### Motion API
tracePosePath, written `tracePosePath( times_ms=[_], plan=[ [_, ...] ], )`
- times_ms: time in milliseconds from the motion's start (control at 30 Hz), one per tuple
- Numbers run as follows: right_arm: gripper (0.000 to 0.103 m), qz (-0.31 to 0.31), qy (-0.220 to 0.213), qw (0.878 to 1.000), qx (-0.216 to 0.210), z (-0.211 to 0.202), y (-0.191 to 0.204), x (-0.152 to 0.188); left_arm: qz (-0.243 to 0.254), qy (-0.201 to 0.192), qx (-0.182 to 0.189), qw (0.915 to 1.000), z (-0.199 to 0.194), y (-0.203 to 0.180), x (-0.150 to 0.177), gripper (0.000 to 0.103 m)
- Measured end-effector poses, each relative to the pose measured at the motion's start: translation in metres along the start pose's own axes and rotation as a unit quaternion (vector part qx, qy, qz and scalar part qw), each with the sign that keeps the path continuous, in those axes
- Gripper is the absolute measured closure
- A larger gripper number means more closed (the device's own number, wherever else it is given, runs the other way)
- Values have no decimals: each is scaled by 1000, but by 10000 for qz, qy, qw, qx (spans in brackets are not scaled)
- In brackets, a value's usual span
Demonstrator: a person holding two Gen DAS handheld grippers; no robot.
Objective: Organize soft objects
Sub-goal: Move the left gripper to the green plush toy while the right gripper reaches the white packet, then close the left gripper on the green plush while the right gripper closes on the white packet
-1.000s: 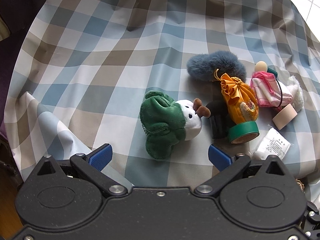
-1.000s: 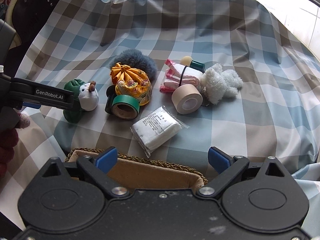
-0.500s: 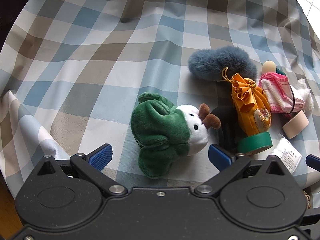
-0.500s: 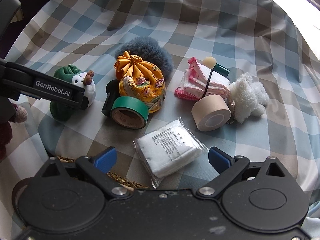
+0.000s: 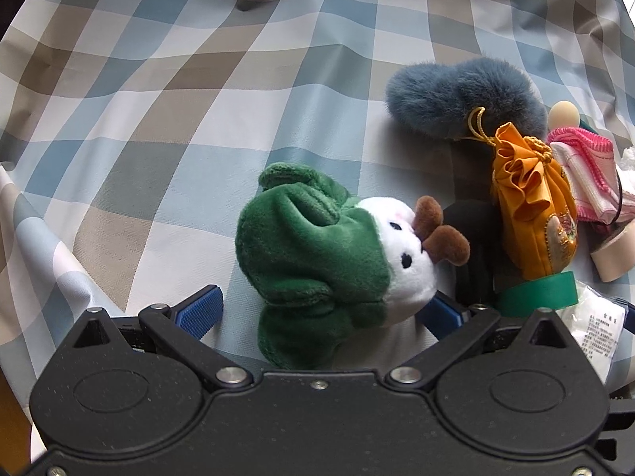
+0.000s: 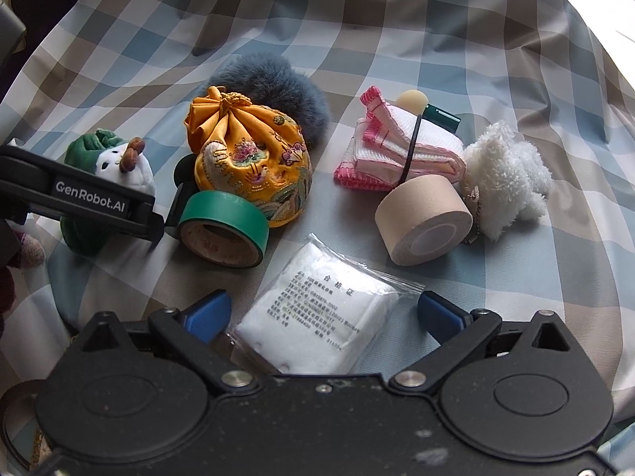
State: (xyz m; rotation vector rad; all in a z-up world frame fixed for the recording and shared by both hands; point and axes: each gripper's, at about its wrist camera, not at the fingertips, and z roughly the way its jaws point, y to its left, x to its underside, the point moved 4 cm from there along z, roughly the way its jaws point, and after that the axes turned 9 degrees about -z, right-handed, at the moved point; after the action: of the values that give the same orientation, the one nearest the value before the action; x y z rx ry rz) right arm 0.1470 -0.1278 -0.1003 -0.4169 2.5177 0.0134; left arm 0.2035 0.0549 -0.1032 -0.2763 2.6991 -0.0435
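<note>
On the blue, tan and white checked cloth [image 5: 166,119], the left gripper [image 5: 319,311] has its jaws spread around a green-and-white plush toy with brown ears [image 5: 329,254], pads not pressing it. Right of the toy lie a green tape roll [image 6: 222,230], an embroidered orange drawstring pouch [image 6: 250,162] and a beige tape roll [image 6: 424,220]. The right gripper [image 6: 323,313] is opening, a white packet in clear plastic [image 6: 317,317] between its jaws, untouched.
</note>
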Motion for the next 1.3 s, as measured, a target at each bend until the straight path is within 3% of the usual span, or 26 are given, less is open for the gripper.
tracePosePath(
  times_ms=[567,633,700,800,1067,1300],
  plan=[
    [0,34,-105,9999,-22,-2,1,4,-92,-38,34,9999,0,1,-5,4],
    [7,72,-156,9999,19,-6,-1,5,-90,-60,35,9999,-1,0,-5,5],
    [30,138,-224,9996,67,-11,-4,5,-113,-83,139,9998,-2,0,-5,13],
    [43,348,-205,9992,10,-17,-13,2,-74,-184,160,9997,-5,-2,-4,31],
    [43,699,-240,9972,94,-38,-22,5,114,-439,269,9986,-17,-6,-2,51],
    [43,668,-303,9971,183,-58,-20,13,89,-415,277,9987,-25,-3,-1,48]
  ],
)
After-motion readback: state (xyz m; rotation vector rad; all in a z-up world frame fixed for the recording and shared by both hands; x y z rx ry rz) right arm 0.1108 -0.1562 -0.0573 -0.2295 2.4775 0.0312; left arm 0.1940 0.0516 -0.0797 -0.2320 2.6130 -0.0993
